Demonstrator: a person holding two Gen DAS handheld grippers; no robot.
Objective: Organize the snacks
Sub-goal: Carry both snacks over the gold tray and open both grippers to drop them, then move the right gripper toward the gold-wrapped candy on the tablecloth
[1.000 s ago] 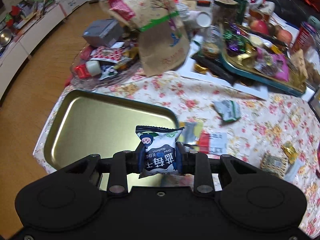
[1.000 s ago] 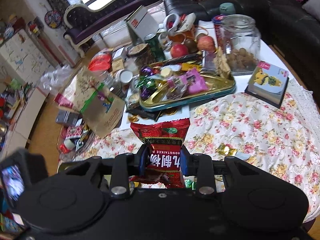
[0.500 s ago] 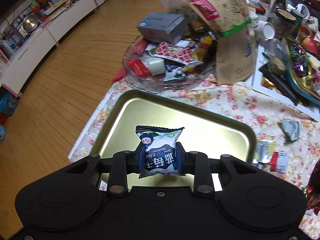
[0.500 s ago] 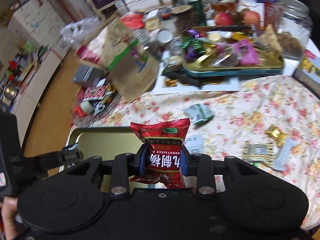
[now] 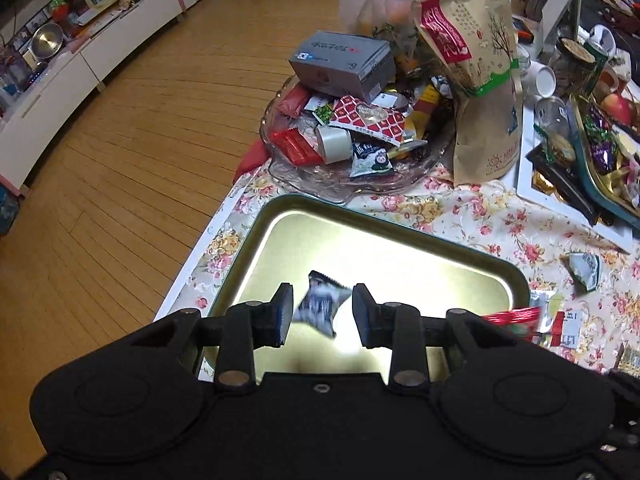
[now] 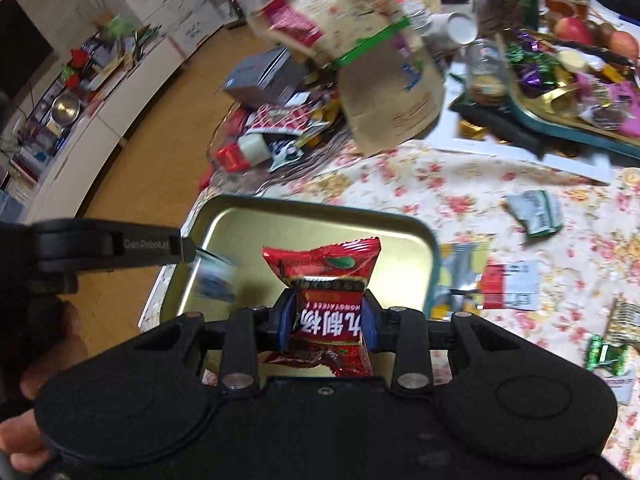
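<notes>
Glass dish (image 5: 344, 184) behind tray (image 5: 472, 256) — touching

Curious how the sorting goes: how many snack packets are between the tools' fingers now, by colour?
Blue-white packet, loose between the opening left fingers: 1
Red packet, pinched in the right fingers, just opening: 1
Total: 2

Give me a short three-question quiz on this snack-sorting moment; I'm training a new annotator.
1. True or false: the left hand-held gripper clamps the blue-and-white snack packet.
2. Which packet sits between the right hand-held gripper's pads? A) red packet B) green wrapper C) brown paper bag
3. Fill in: both grippers are over the gold ____.

Key
1. False: its jaws are opening and the packet is tilted, loose between the pads.
2. A, the red packet.
3. tray.
</notes>
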